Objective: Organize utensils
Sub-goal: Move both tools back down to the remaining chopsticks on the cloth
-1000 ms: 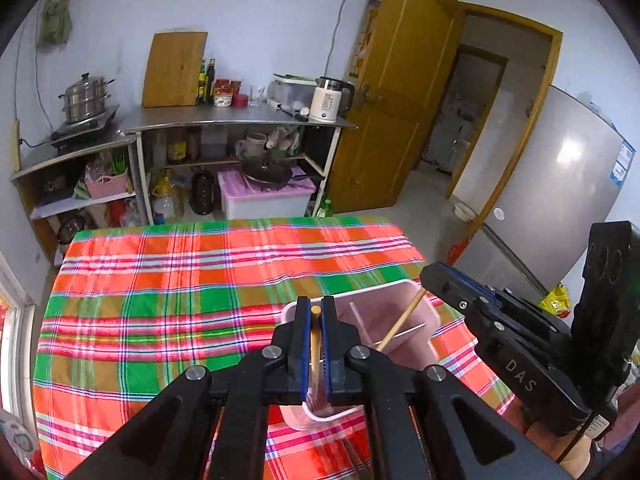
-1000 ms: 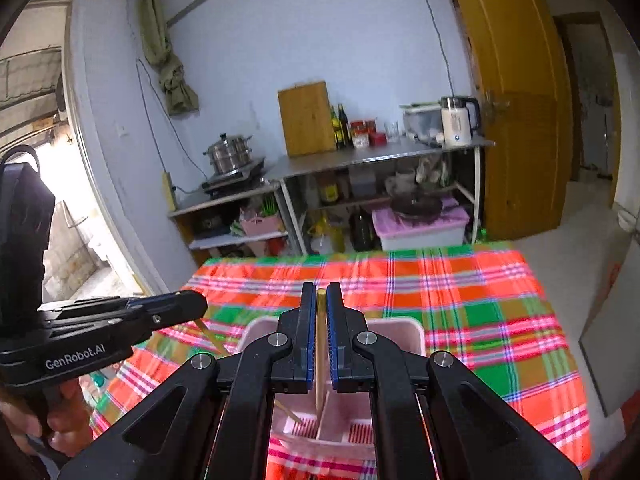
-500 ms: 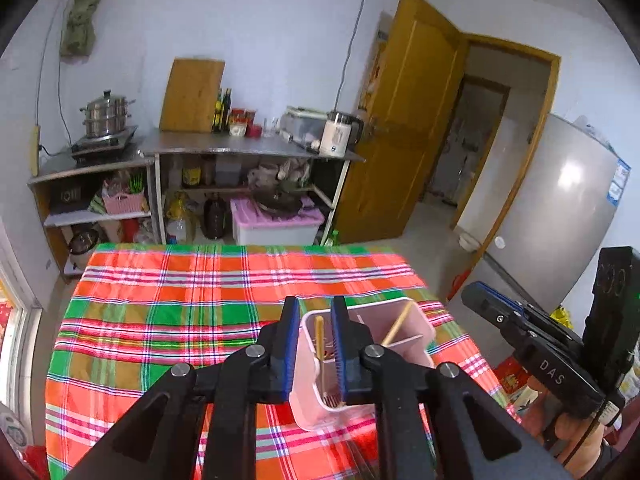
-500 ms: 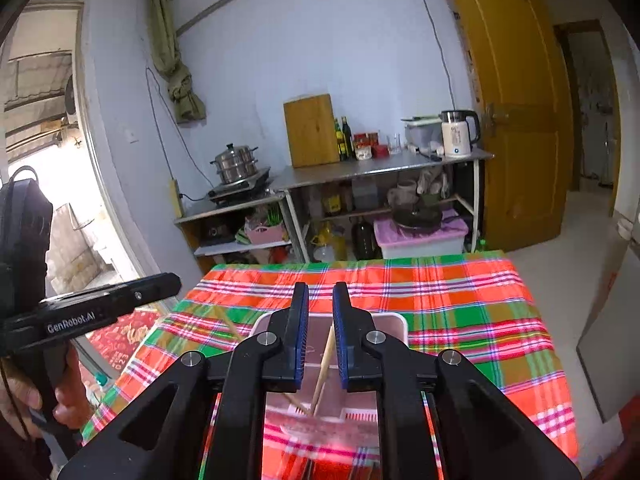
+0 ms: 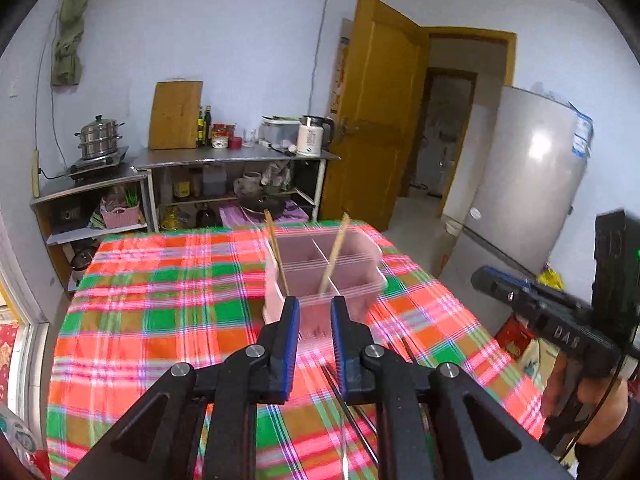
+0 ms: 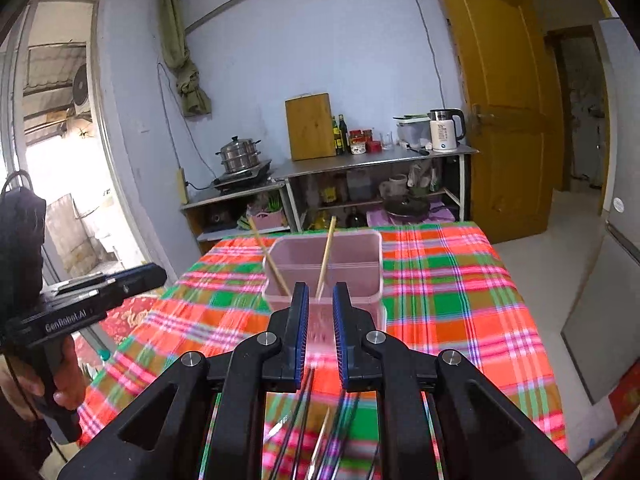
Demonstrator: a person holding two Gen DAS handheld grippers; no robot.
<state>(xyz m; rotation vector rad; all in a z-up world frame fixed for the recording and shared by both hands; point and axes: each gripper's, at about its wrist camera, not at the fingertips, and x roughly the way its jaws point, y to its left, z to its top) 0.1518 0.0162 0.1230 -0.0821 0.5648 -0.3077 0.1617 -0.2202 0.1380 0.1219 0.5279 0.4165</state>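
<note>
The pink divided utensil caddy (image 5: 320,276) stands upright on the table with the red-and-green plaid tablecloth (image 5: 160,292), toward its right side in the left wrist view. Two wooden chopsticks lean inside it in separate compartments: the left chopstick (image 5: 276,254) tilts toward the left wall, the right chopstick (image 5: 335,254) tilts to the right. The left gripper (image 5: 314,340) hangs just in front of the caddy with its blue-padded jaws apart and nothing between them. The right gripper (image 6: 320,332) sits likewise before the caddy, jaws apart and empty. Below each gripper, thin dark utensils (image 6: 304,420) lie on the cloth, blurred; which kind they are cannot be told. A wooden cutting board (image 6: 310,126) leans on the wall behind a steel counter (image 6: 376,158)
</note>
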